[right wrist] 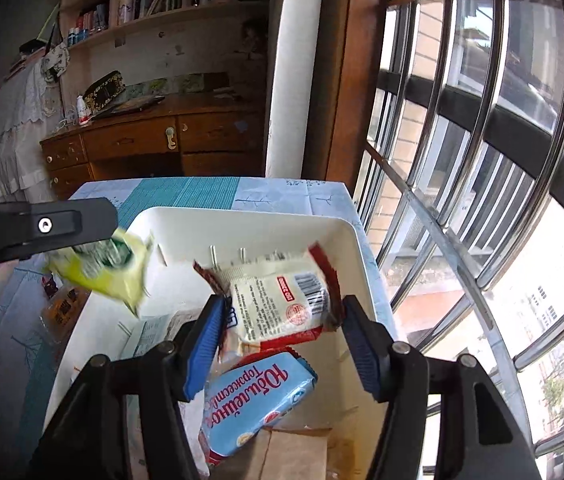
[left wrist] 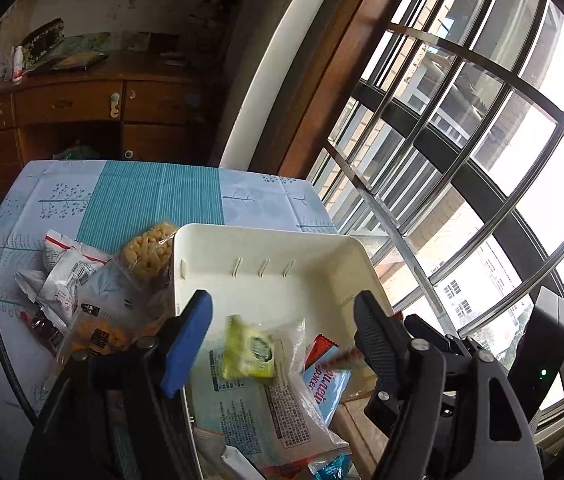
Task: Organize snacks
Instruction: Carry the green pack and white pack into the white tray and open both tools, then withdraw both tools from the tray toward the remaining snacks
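I am dropping snacks into the white bin (left wrist: 269, 248): my left gripper (left wrist: 282, 324) is standing wide open, the blurred yellow-green packet (left wrist: 247, 354) loose over the bin. My right gripper (right wrist: 279, 332) is gaping around the red-and-white packet (right wrist: 282, 300), its pads seemingly clear of it. Next I am judging a reach to the snack pile (left wrist: 81, 292) beside the bin.

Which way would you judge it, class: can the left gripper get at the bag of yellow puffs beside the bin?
Probably yes: the yellow puffs lie uncovered atop the pile outside the bin, and the left gripper is open.
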Motion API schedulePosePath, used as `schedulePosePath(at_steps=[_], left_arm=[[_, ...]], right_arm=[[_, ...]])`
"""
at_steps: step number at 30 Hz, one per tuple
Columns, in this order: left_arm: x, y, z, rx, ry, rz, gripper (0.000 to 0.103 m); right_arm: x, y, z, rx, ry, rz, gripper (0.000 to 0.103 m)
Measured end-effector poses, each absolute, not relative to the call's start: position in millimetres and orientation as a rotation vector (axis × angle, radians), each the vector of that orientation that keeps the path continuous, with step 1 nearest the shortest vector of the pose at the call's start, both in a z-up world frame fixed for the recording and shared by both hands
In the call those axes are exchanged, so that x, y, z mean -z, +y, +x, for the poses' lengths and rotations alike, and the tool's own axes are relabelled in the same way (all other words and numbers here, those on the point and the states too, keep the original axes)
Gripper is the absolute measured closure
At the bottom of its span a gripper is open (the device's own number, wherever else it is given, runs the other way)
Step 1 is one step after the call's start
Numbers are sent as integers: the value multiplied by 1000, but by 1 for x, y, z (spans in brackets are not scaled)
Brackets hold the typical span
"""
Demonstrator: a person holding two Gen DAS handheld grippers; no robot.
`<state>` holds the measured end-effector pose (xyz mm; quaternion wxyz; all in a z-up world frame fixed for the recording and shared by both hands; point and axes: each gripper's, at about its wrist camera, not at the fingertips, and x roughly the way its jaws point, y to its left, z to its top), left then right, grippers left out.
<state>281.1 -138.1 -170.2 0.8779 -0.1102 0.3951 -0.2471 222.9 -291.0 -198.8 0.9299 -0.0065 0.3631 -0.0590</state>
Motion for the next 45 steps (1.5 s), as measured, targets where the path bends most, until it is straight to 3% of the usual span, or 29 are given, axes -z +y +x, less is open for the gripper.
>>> schedulePosePath(at_steps=[12,15,28,32,45], left_arm=[[177,-109,273,492,856,-241,25],[175,-96,270,485,846,-232,25],[175,-12,277,411,859,-230,22],[177,13,282,410,863,-219,22],[182,77,326,402,902,-163,22]], right_arm=[[200,-284,222,134,805,98,41],[199,-279,223,137,815,119,35],[189,-224,228,145,821,154,27],[187,-200,233,144,813,160,20],[193,-127,248,150,822,182,20]])
